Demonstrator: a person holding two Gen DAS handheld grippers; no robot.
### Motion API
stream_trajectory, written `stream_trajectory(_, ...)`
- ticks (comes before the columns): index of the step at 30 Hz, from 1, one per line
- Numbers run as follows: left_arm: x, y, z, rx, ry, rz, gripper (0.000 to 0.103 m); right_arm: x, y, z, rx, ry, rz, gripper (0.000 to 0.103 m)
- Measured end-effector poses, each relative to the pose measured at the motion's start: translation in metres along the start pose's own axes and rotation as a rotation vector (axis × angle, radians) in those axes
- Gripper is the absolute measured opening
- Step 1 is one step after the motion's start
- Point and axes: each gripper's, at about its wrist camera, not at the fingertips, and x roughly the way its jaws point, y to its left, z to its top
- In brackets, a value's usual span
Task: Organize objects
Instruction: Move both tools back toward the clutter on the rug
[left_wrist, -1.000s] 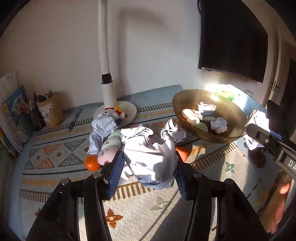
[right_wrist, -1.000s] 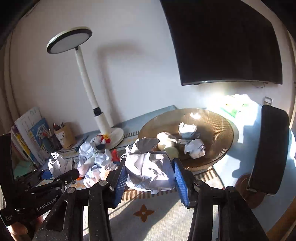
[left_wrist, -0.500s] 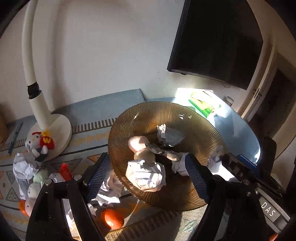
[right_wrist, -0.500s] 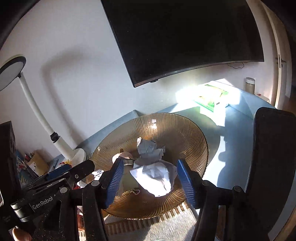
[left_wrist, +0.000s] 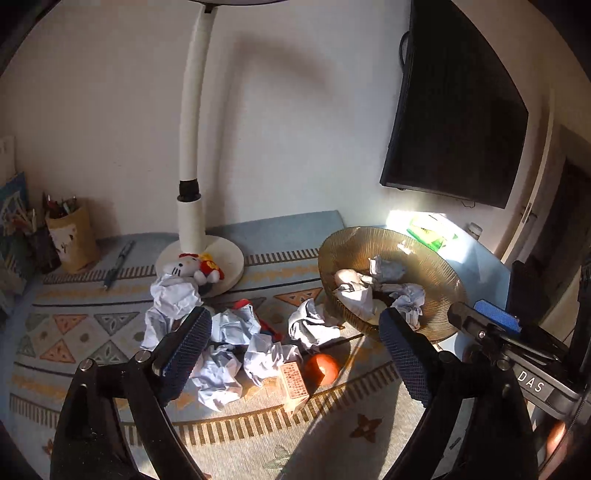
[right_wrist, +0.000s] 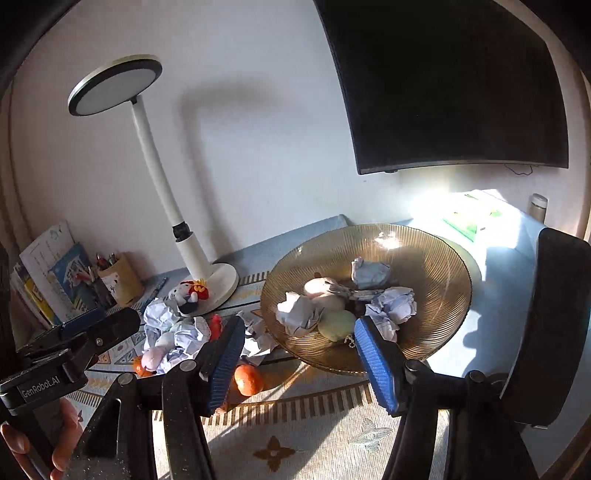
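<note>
Counter under a patterned mat (left_wrist: 110, 332), white wall behind, sun from the right. A second ago each claw carried a crumpled paper ball; both balls now lie in the amber bowl (right_wrist: 436, 254). Left claw (left_wrist: 295, 341) jaws have just been opening, now wide, nothing between. Right claw (right_wrist: 299, 360) opening too, half wide, apparently empty. Next load: loose paper pile (left_wrist: 236, 343), crumpled white-blue, beside an orange (left_wrist: 322, 367).

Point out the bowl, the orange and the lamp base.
bowl (right_wrist: 436, 258), right wrist view, on the bare ribbed inner wall.
orange (left_wrist: 322, 369), left wrist view, on the middle of its skin.
lamp base (left_wrist: 231, 254), left wrist view, on the flat white disc.
</note>
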Motion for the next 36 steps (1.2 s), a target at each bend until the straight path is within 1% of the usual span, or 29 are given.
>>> stream_trajectory(1, -0.011, 0.012, -0.003, -0.013, -0.027, 0.044, 0.102, -0.001, 0.012, -0.002, -0.018, -0.006, 0.019, 0.069)
stream_trajectory(3, -0.027, 0.037, -0.013, -0.04, -0.065, 0.115, 0.102, 0.001, 0.033, -0.01, -0.05, -0.018, 0.055, 0.07)
stream_trajectory(4, -0.031, 0.048, -0.019, -0.051, -0.07, 0.146, 0.102, 0.005, 0.042, -0.015, -0.062, -0.017, 0.07, 0.07)
stream_trajectory(6, -0.032, 0.071, -0.037, -0.058, -0.064, 0.208, 0.102, 0.017, 0.056, -0.031, -0.07, -0.001, 0.102, 0.07)
stream_trajectory(8, -0.023, 0.088, -0.058, -0.049, -0.04, 0.274, 0.102, 0.03, 0.065, -0.051, -0.071, 0.013, 0.122, 0.07)
stream_trajectory(9, -0.015, 0.095, -0.069, -0.044, -0.024, 0.287, 0.102, 0.037, 0.068, -0.059, -0.078, 0.018, 0.127, 0.07)
stream_trajectory(12, 0.003, 0.109, -0.093, -0.07, 0.023, 0.269, 0.102, 0.055, 0.073, -0.08, -0.096, 0.05, 0.141, 0.07)
stream_trajectory(15, 0.016, 0.119, -0.103, -0.108, 0.039, 0.248, 0.102, 0.066, 0.071, -0.089, -0.097, 0.075, 0.139, 0.07)
stream_trajectory(16, 0.017, 0.12, -0.103, -0.114, 0.047, 0.247, 0.102, 0.07, 0.07, -0.089, -0.094, 0.085, 0.132, 0.07)
stream_trajectory(19, 0.014, 0.123, -0.104, -0.14, 0.025, 0.239, 0.102, 0.075, 0.066, -0.089, -0.071, 0.098, 0.134, 0.07)
stream_trajectory(23, 0.016, 0.125, -0.106, -0.164, 0.05, 0.216, 0.102, 0.084, 0.071, -0.091, -0.09, 0.139, 0.101, 0.07)
stream_trajectory(26, 0.018, 0.123, -0.106, -0.159, 0.06, 0.219, 0.102, 0.082, 0.077, -0.093, -0.124, 0.128, 0.099, 0.07)
stream_trajectory(29, 0.019, 0.121, -0.106, -0.147, 0.073, 0.211, 0.102, 0.081, 0.073, -0.092, -0.112, 0.128, 0.114, 0.07)
stream_trajectory(31, 0.026, 0.122, -0.103, -0.129, 0.128, 0.196, 0.101, 0.083, 0.069, -0.088, -0.084, 0.144, 0.134, 0.07)
stream_trajectory(33, 0.037, 0.127, -0.096, -0.096, 0.205, 0.176, 0.092, 0.089, 0.064, -0.083, -0.032, 0.184, 0.193, 0.07)
stream_trajectory(35, 0.047, 0.135, -0.086, -0.07, 0.259, 0.152, 0.092, 0.095, 0.065, -0.075, 0.015, 0.219, 0.237, 0.07)
stream_trajectory(36, 0.053, 0.14, -0.08, -0.063, 0.278, 0.132, 0.092, 0.098, 0.067, -0.071, 0.021, 0.225, 0.232, 0.069)
